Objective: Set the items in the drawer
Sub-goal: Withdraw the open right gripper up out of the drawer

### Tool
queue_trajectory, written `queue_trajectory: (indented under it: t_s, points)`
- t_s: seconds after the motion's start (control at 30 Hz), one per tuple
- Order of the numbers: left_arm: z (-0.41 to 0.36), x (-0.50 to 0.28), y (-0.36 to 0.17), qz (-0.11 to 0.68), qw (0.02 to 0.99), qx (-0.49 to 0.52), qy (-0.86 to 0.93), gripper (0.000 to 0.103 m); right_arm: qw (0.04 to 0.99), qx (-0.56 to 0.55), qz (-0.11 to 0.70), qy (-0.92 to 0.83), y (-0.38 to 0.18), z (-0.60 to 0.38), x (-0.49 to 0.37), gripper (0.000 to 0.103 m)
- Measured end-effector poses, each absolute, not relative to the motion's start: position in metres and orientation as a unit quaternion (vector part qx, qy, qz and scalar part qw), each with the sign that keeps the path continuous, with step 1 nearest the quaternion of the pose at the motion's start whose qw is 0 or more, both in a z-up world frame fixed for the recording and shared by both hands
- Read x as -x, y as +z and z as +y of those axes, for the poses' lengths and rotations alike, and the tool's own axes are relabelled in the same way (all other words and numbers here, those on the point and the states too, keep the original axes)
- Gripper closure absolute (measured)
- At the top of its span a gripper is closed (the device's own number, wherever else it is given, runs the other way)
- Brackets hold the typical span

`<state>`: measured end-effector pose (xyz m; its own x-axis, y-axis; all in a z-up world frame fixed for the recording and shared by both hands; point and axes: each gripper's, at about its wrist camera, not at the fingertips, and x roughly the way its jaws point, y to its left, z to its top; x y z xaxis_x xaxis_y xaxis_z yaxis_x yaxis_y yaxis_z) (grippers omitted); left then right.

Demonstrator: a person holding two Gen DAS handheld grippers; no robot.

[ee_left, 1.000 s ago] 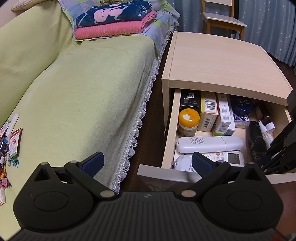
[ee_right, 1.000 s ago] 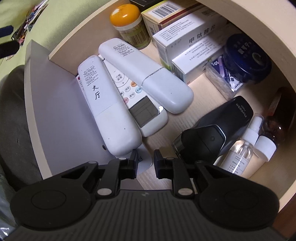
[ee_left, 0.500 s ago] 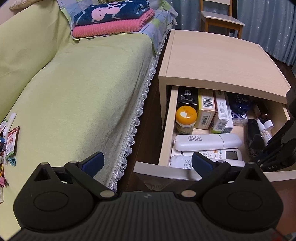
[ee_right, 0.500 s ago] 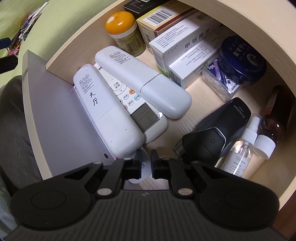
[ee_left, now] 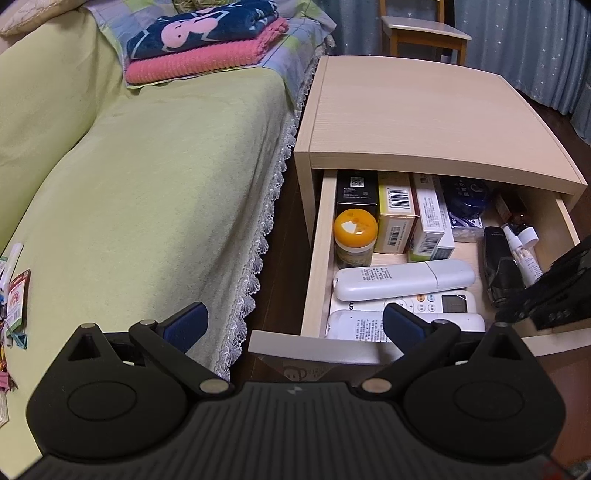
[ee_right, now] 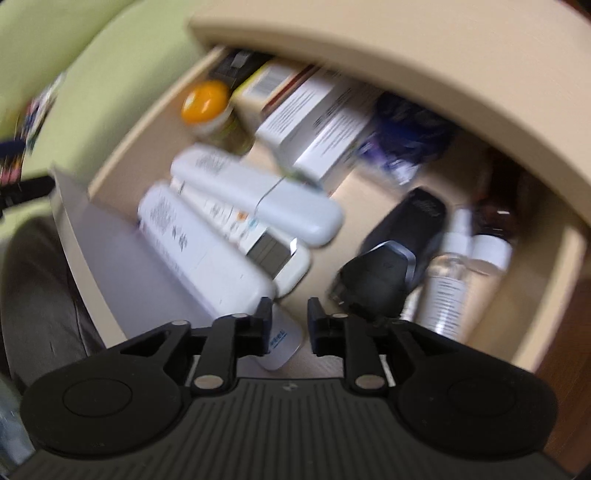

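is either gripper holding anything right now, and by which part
Nothing is held. The left gripper is wide open; the right gripper is open and empty above the drawer.

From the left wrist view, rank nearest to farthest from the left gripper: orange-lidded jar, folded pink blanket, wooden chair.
Left gripper:
1. orange-lidded jar, in the drawer's left rear.
2. folded pink blanket, far end of the bed, left.
3. wooden chair, beyond the nightstand.

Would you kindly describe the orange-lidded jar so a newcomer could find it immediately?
Look inside the open drawer of the pale wooden bedside cabinet beside the green-covered bed. Against its left wall, just behind the white remotes, stands the jar. Its round orange lid is the only one among rectangular boxes.
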<state>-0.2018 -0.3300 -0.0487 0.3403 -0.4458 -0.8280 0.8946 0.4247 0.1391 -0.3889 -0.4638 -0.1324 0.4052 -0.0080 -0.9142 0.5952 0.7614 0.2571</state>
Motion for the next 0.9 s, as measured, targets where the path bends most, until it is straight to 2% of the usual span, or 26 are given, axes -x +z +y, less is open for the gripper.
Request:
queue_trajectory:
  t_s: [0.27, 0.33, 0.47, 0.73, 0.9]
  points:
    - [-0.331, 0.206, -0.050, 0.360, 0.752, -0.315, -0.454, 0.002, 0.820, -0.295, 0.401, -0.281, -0.087, -0.451, 0.447, 0.079]
    - [-0.330, 0.206, -0.050, 0.356, 0.751, -0.319, -0.456, 0.002, 0.832, -0.278, 0.382, -0.292, -0.073, -0.443, 0.460, 0.070]
    - [-0.327, 0.204, -0.049, 0.352, 0.745, -0.322, -0.467, 0.002, 0.851, -0.255, 0.347, -0.299, -0.048, -0.429, 0.489, 0.066]
    - [-0.308, 0.198, -0.052, 0.328, 0.724, -0.351, -0.495, 0.001, 0.855, -0.225, 0.338, -0.322, -0.027, -0.401, 0.542, 0.050]
    - [-0.299, 0.195, -0.065, 0.319, 0.702, -0.379, -0.511, 0.001, 0.842, -0.219, 0.352, -0.344, -0.036, -0.388, 0.566, 0.046]
